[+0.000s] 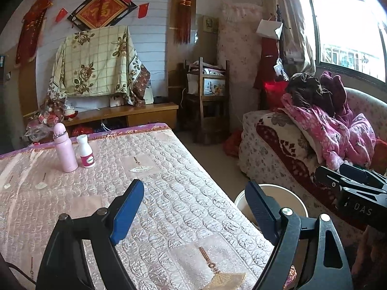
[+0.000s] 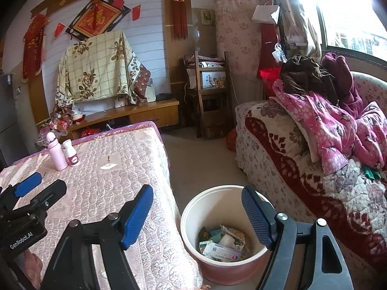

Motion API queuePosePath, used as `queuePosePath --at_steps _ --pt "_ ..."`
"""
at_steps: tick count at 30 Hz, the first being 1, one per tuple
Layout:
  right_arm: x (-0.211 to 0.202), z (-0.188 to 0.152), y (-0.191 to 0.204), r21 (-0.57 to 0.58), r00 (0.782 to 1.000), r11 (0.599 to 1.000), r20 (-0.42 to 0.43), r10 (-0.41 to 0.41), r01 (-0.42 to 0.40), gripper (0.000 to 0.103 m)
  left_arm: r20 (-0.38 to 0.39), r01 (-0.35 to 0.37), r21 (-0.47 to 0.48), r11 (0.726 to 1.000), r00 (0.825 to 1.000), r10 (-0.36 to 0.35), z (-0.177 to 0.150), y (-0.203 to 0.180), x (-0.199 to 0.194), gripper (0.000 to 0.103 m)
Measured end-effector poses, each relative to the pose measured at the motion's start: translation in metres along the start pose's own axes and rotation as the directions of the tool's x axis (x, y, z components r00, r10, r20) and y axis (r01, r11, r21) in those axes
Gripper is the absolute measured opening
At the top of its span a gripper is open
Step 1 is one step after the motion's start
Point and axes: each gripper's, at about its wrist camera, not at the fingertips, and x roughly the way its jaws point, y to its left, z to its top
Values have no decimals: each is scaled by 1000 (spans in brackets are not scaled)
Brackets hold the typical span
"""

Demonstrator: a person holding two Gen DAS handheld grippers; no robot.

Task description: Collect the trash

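Note:
A round white and pink bin (image 2: 212,204) stands on the floor between the table and the sofa, holding several pieces of paper and packaging trash (image 2: 223,244). My right gripper (image 2: 197,192) hovers above the bin's near side, open, with nothing between its blue pads. In the left wrist view only part of the bin (image 1: 290,197) shows, behind my right-hand finger. My left gripper (image 1: 194,188) is open and empty over the table's pink quilted cloth (image 1: 181,193). A pink bottle (image 1: 64,149) and a white bottle (image 1: 84,153) stand upright at the table's far left.
A sofa (image 2: 290,159) with a floral and red blanket and a pile of pink clothes (image 2: 326,120) runs along the right. Bare floor (image 2: 200,154) lies between table and sofa. A wooden shelf (image 2: 210,91) and a low cabinet (image 2: 135,113) stand by the far wall.

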Motion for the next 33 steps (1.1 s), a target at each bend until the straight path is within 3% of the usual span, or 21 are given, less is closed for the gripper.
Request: queuePosePath --at_steps 33 --pt "-18 25 4 -14 997 1000 72 1 0 79 43 3 3 1000 999 -3 16 -4 -8 86"
